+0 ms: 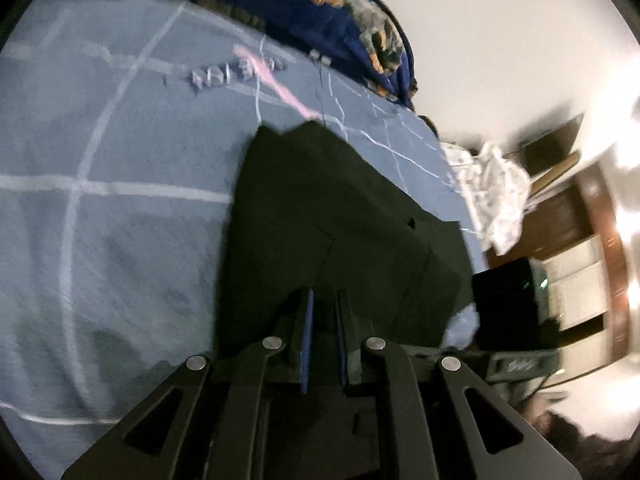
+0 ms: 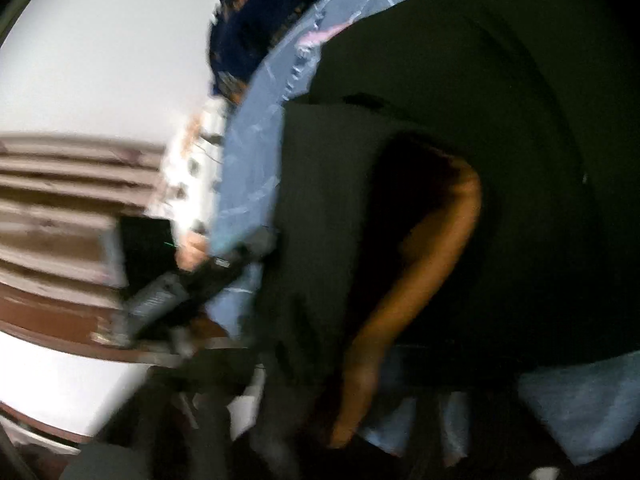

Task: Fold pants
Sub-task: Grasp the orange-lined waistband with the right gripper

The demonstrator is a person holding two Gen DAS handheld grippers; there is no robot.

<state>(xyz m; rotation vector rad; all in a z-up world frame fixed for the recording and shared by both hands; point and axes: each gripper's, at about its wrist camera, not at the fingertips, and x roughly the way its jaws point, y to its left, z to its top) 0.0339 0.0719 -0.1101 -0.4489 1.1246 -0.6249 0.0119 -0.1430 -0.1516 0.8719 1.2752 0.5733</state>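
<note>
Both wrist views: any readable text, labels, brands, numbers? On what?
No text can be read in either view.
Blue bedsheet with pale grid lines: a raised pale motif near its far edge may be lettering, too blurred to read.
Grey device off the bed's edge: faint marks, illegible.
Dark green pants: no label visible.
Right wrist view: motion blur, nothing legible.

Left wrist: close, angled down over bed [image 1: 100, 220]. Right wrist: closer, blurred. Shared: dark pants [image 1: 340, 208], bed's far edge.

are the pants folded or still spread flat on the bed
Partly folded: the dark pants lie on the blue bedspread with one layer doubled over another, its edge stepping across them.
</note>
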